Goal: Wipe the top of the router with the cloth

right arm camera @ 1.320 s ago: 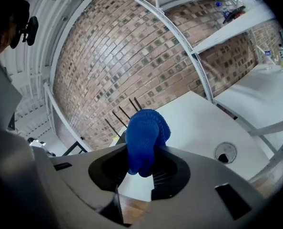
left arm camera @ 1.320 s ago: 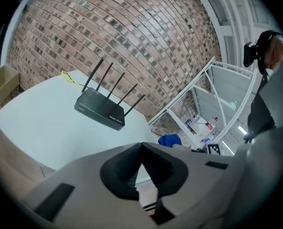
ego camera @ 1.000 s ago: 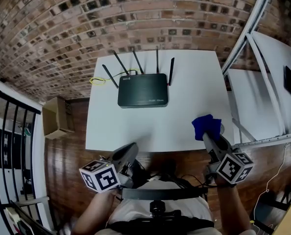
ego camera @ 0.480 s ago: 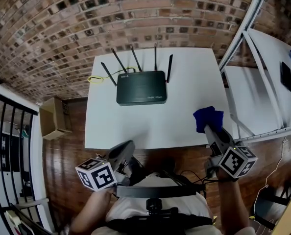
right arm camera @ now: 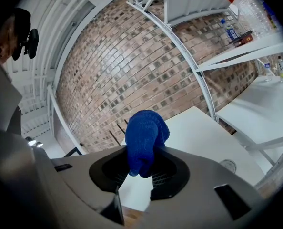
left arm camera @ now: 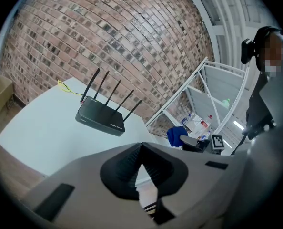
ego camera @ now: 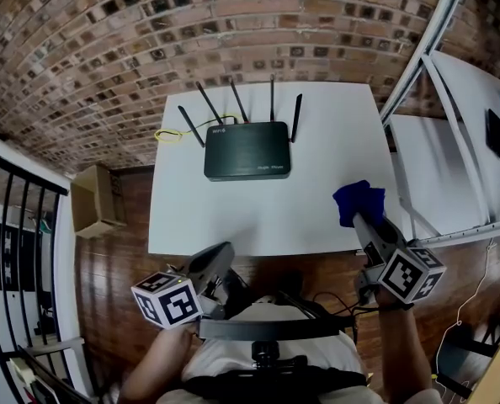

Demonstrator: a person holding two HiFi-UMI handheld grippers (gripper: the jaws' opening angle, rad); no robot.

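Brick wall (ego camera: 107,40) behind white table (ego camera: 343,124); dark wood floor (ego camera: 115,259); cardboard box (ego camera: 94,202) left; white metal shelving (ego camera: 460,167) right.

White print on the router (ego camera: 247,150) — too small to read.

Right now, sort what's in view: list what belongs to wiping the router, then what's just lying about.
For the job:
router, on the white table
blue cloth, clamped in the right gripper

Lying about:
cardboard box on the floor
yellow cable behind the router
flat black object on the side shelf
left gripper, shut and empty
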